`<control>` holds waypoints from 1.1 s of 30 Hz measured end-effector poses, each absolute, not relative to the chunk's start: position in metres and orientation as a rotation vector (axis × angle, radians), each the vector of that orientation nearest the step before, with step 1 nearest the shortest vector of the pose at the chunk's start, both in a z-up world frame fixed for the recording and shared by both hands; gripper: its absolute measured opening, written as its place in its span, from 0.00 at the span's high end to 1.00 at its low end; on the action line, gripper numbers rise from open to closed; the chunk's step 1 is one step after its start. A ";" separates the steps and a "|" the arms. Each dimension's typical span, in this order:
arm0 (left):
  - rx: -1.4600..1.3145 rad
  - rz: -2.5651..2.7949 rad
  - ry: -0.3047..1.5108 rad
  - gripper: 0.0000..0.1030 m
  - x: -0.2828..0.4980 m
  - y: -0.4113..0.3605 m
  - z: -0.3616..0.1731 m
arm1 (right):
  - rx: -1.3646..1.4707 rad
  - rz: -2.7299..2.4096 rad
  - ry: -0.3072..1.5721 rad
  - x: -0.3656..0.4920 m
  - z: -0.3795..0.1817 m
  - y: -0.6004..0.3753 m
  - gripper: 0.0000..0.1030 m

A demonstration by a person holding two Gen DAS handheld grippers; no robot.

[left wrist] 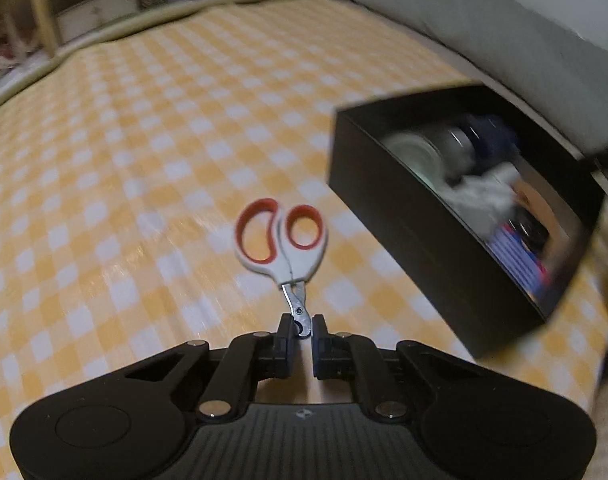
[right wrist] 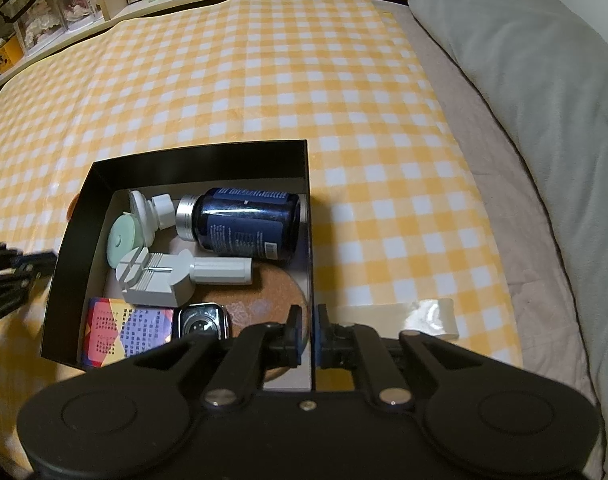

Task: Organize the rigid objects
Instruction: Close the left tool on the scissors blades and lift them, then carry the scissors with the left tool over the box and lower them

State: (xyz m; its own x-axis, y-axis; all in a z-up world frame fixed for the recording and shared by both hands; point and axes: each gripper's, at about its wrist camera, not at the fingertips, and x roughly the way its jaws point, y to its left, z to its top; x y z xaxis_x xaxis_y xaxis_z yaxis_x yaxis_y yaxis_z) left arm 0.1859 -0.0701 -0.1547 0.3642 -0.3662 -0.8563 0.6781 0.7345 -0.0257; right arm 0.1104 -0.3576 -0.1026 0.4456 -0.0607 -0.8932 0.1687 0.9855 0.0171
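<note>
Only left view: left tool [left wrist: 302, 326] clamps scissors [left wrist: 281, 240]; right tool [right wrist: 310, 330] pinches box wall [right wrist: 312, 280].

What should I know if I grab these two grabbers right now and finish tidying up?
Left gripper: shut on the blades of the scissors, handles pointing away, over the checked cloth.
Right gripper: shut on the right wall of the black box, steadying it.
Already in the box: dark blue bottle, white tool, green disc, cork coaster, watch, colourful card pack.
Left to do: put the scissors in the box, which sits to their right, then let go with both.
</note>
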 end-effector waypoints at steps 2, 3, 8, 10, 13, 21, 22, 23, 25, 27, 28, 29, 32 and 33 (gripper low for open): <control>0.424 -0.677 0.969 0.88 0.182 -0.072 -0.154 | 0.109 -0.144 1.100 0.110 -0.103 -0.358 0.93; 0.413 -0.669 0.960 0.88 0.181 -0.072 -0.153 | 0.110 -0.144 1.100 0.110 -0.103 -0.358 0.93; 0.315 -0.655 0.850 0.67 0.185 -0.071 -0.147 | 0.111 -0.143 1.100 0.110 -0.103 -0.357 0.93; 0.311 -0.643 0.797 0.66 0.186 -0.079 -0.148 | 0.110 -0.143 1.101 0.110 -0.103 -0.357 0.93; 0.352 -0.622 0.772 0.66 0.195 -0.098 -0.156 | 0.104 -0.142 1.103 0.109 -0.102 -0.355 0.93; 0.291 -0.578 0.748 0.68 0.210 -0.103 -0.160 | 0.100 -0.141 1.108 0.109 -0.102 -0.355 0.93; 0.280 -0.576 0.757 0.69 0.211 -0.100 -0.161 | 0.099 -0.139 1.111 0.109 -0.102 -0.355 0.93; 0.275 -0.574 0.770 0.71 0.213 -0.099 -0.162 | 0.099 -0.138 1.114 0.109 -0.103 -0.355 0.93; 0.290 -0.579 0.796 0.77 0.214 -0.098 -0.165 | 0.100 -0.136 1.118 0.109 -0.103 -0.355 0.93; 0.313 -0.586 0.790 0.78 0.211 -0.099 -0.166 | 0.100 -0.135 1.120 0.110 -0.104 -0.355 0.93; 0.328 -0.593 0.789 0.79 0.210 -0.101 -0.166 | 0.099 -0.134 1.122 0.110 -0.104 -0.355 0.93; 0.338 -0.600 0.788 0.79 0.209 -0.103 -0.166 | 0.098 -0.134 1.123 0.110 -0.104 -0.354 0.93; 0.367 -0.610 0.789 0.79 0.206 -0.108 -0.168 | 0.099 -0.134 1.123 0.110 -0.104 -0.355 0.93; 0.359 -0.607 0.806 0.82 0.207 -0.108 -0.167 | 0.099 -0.134 1.123 0.110 -0.104 -0.354 0.93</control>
